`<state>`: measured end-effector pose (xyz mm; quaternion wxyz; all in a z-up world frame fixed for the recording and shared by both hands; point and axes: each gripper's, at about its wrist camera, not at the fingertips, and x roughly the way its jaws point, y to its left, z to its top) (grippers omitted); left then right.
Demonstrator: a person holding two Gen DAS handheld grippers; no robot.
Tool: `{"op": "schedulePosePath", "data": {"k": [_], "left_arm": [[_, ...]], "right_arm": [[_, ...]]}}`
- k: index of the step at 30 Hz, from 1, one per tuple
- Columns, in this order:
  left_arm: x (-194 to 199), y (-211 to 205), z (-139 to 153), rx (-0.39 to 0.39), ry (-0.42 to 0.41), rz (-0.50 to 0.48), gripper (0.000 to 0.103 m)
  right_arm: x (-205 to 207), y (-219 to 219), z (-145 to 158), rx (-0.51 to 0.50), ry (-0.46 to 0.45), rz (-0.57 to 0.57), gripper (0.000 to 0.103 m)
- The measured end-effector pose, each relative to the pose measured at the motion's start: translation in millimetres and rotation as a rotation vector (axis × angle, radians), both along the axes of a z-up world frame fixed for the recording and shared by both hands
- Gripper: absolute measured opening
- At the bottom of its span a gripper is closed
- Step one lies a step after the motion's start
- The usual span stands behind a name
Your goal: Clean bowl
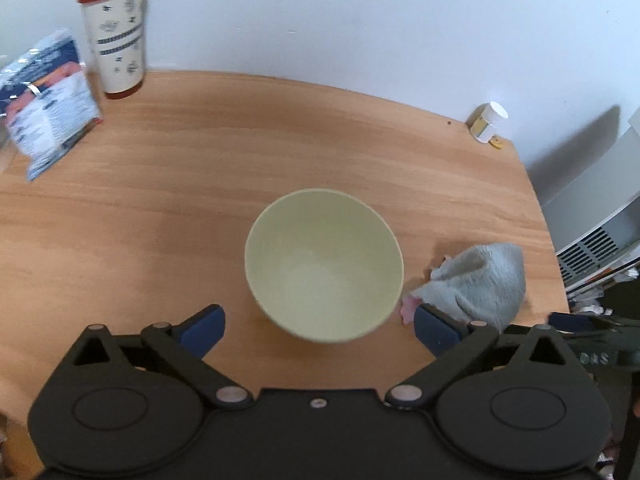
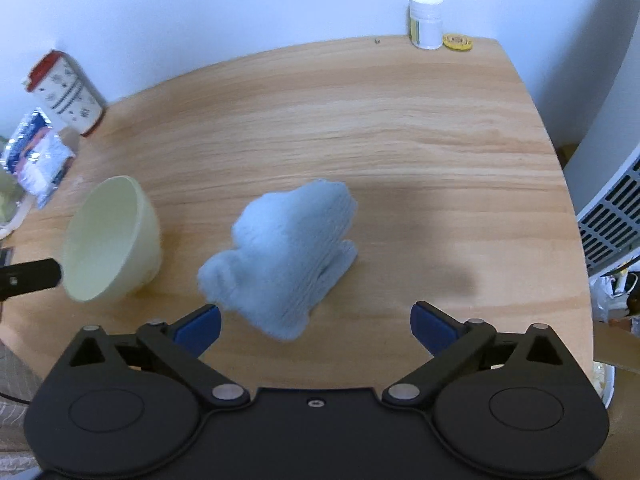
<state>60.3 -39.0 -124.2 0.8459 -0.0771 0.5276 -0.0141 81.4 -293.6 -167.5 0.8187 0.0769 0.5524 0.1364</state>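
A pale green bowl (image 1: 324, 264) stands upright on the wooden table (image 1: 200, 184), its inside bare. My left gripper (image 1: 319, 330) hovers above and just in front of it, jaws wide apart, touching nothing. Right of the bowl lies a crumpled light blue cloth (image 1: 478, 280) with a pink corner. In the right wrist view the same cloth (image 2: 286, 258) sits heaped on the table (image 2: 400, 128), the bowl (image 2: 112, 236) to its left. My right gripper (image 2: 315, 328) stands open just in front of the cloth, the blue pads clear of it.
A red-lidded patterned cup (image 1: 114, 32) and a foil packet (image 1: 48, 100) stand at the back left. A small white bottle (image 2: 425, 20) and a yellow cap (image 2: 457, 41) sit at the back right corner. A white slatted appliance (image 2: 612, 224) stands beyond the table's right edge.
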Motion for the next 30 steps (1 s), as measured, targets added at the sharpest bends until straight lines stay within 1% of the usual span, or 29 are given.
{"op": "schedulePosePath", "data": {"k": [2,8,9,11,13,14,15,18,20,23,27,30], "left_arm": [[-9.8,-7.4,6.4,0.022,0.001,0.008,0.103],[-38.1,-23.6,28.5,-0.026,0.006,0.046,0.103],[-43.4,-24.5,34.4,-0.044,0.009,0.06,0.103],[-49.3,-26.1,42.7,-0.045,0.007,0.051,0.103],[-54.5,-28.5,52.2,-0.03,-0.003,0.023,0.103],[-56.7,-29.8,57.8,-0.011,-0.014,0.004,0.103],[-59.1,-30.7,65.5,0.023,-0.031,-0.019,0.103],[-62.1,-30.6,76.0,0.099,-0.054,-0.033,0.103],[-64.3,-28.8,78.4,0.106,-0.061,-0.036,0.103],[-65.6,-25.3,79.2,0.102,-0.069,-0.049,0.103],[-60.8,-22.1,78.5,0.098,-0.056,-0.079,0.103],[-59.5,-22.0,78.2,0.096,-0.061,-0.083,0.103]], "right_arm": [[-11.6,-1.3,9.8,-0.022,-0.025,0.004,0.103],[-34.3,-7.3,46.7,-0.014,-0.046,0.021,0.103],[-39.1,-8.5,53.0,-0.006,-0.056,0.023,0.103],[-46.3,-8.7,64.4,-0.003,-0.075,0.029,0.103],[-55.9,-6.7,79.3,-0.007,-0.103,0.037,0.103],[-59.5,-6.5,83.7,-0.006,-0.115,0.042,0.103],[-64.4,-5.6,89.3,-0.011,-0.13,0.044,0.103],[-73.4,-3.8,102.4,-0.035,-0.144,0.02,0.103],[-78.4,-4.0,110.6,-0.028,-0.145,-0.008,0.103],[-85.7,-0.8,115.4,-0.029,-0.163,-0.028,0.103],[-92.4,3.3,109.5,-0.031,-0.134,-0.079,0.103],[-97.5,7.9,106.7,-0.027,-0.127,-0.09,0.103]]}}
